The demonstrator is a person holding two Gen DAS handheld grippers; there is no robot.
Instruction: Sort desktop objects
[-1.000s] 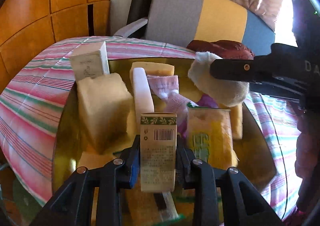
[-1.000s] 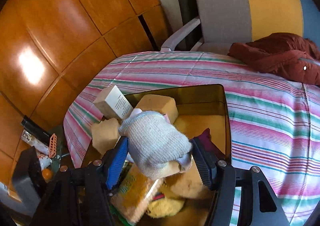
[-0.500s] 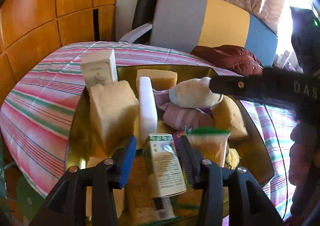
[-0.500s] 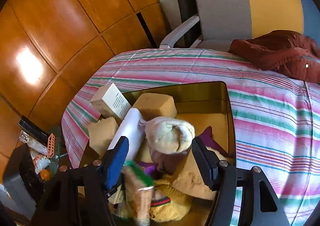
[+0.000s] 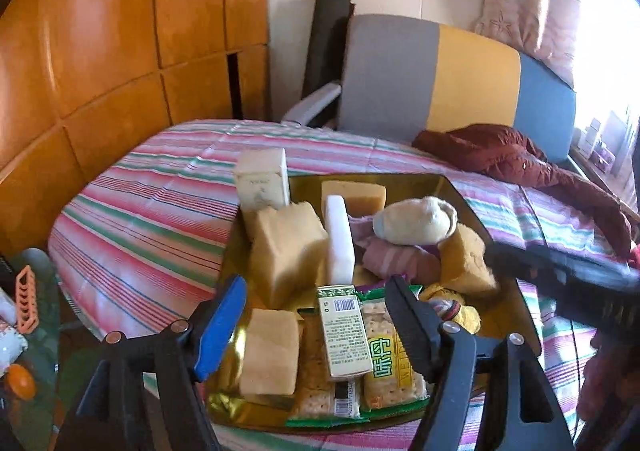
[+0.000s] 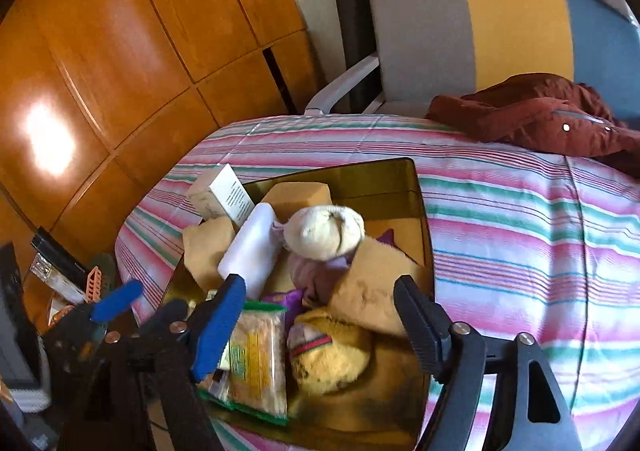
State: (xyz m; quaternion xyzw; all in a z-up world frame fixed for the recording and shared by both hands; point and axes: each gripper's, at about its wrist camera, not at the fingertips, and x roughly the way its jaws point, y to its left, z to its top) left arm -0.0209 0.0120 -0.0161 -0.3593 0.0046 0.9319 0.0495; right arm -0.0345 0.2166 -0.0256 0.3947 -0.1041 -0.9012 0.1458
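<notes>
With both pairs of jaws opening and empty, we should lift our left gripper [image 5: 316,311] clear of the small barcoded carton [image 5: 346,331] lying just ahead between its fingers in the gold tray [image 5: 416,183], and our right gripper [image 6: 320,315] off the rolled sock [image 6: 326,231] beyond it.

Gold tray [image 5: 424,181] on striped cloth, piled w/ items: small green-topped box [image 5: 346,331] lying flat atop cracker packs [image 5: 390,359]; cream rolled sock [image 5: 416,221] on pink socks; tan sponges [image 5: 286,251], white block [image 5: 339,239] upright.
</notes>
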